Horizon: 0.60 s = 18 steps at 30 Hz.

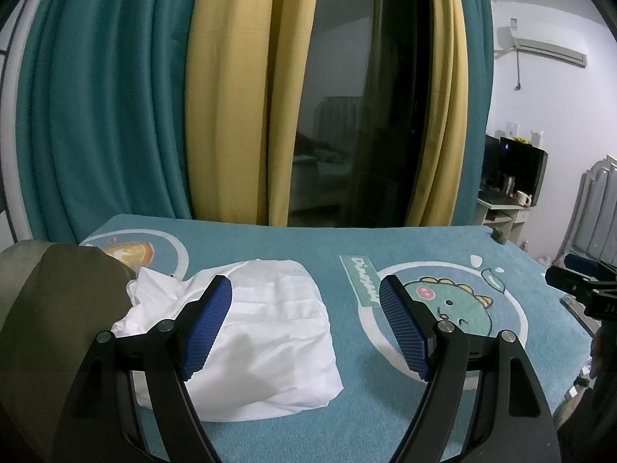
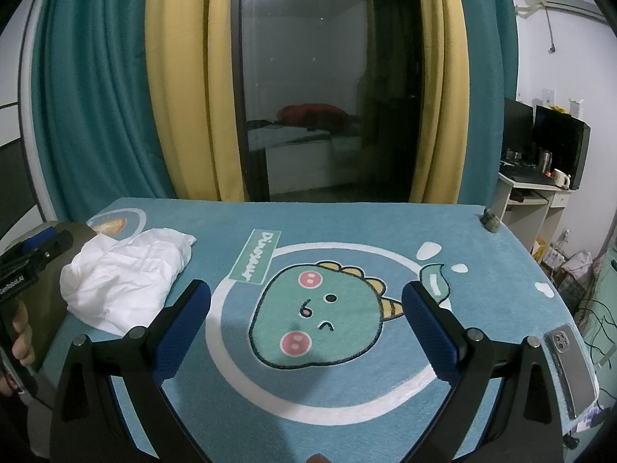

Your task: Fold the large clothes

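A folded white cotton garment [image 1: 246,332] lies as a soft, rumpled bundle on the left part of the bench, resting on a teal plush mat printed with a green cartoon dinosaur [image 2: 327,308]. Its left edge touches an olive-green padded garment [image 1: 50,320] heaped at the left end of the bench, which partly covers an orange planet motif on the mat.

The left gripper [image 1: 306,328] hangs just above the near side of the white garment with its blue-padded fingers spread wide apart and nothing between them; its left finger overlaps the bundle in the left wrist view. The right gripper [image 2: 306,328] hovers over the dinosaur print, released too, with its jaws wide and empty, well apart from the white garment.

A smartphone in a clear case [image 2: 570,370] lies on the mat's right edge, and a small dark-green figurine [image 2: 490,220] sits at the far right corner. Behind the bench hang teal and yellow curtains [image 2: 177,88] around a dark glass door.
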Each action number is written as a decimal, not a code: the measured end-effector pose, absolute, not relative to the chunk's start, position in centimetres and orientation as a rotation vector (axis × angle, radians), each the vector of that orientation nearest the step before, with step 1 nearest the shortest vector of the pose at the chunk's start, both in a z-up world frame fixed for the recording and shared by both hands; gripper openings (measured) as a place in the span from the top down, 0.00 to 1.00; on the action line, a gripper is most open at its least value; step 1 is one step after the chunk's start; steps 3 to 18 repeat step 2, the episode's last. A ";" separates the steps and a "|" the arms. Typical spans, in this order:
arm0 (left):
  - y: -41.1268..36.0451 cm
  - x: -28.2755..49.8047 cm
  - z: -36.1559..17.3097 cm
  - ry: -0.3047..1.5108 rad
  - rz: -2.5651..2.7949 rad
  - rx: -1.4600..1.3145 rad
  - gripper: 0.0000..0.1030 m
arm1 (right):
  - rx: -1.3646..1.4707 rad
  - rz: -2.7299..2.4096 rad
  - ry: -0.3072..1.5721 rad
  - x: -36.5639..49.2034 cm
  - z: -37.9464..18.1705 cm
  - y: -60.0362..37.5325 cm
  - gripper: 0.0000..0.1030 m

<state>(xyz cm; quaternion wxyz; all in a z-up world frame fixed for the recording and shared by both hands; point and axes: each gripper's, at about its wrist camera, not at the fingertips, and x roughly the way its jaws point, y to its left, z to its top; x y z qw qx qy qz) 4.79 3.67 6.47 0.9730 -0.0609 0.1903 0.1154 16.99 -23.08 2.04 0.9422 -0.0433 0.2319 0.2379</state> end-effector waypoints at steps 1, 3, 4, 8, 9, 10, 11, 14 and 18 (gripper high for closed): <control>3.5 4.8 6.5 0.384 0.232 -0.122 0.21 | -0.089 0.485 0.474 16.9 2.0 -23.1 0.04; 3.6 4.8 6.5 0.384 0.233 -0.123 0.21 | -0.090 0.486 0.474 16.9 2.0 -23.1 0.04; 3.6 4.8 6.5 0.384 0.233 -0.123 0.21 | -0.090 0.486 0.474 16.9 2.0 -23.1 0.04; 3.6 4.8 6.5 0.384 0.233 -0.123 0.21 | -0.090 0.486 0.474 16.9 2.0 -23.1 0.04; 3.6 4.8 6.5 0.384 0.233 -0.123 0.21 | -0.090 0.486 0.474 16.9 2.0 -23.1 0.04; 3.6 4.8 6.5 0.384 0.233 -0.123 0.21 | -0.090 0.486 0.474 16.9 2.0 -23.1 0.04; 3.6 4.8 6.5 0.384 0.233 -0.123 0.21 | -0.090 0.486 0.474 16.9 2.0 -23.1 0.04; 3.6 4.8 6.5 0.384 0.233 -0.123 0.21 | -0.090 0.486 0.474 16.9 2.0 -23.1 0.04; 3.6 4.8 6.5 0.384 0.233 -0.123 0.21 | -0.090 0.486 0.474 16.9 2.0 -23.1 0.04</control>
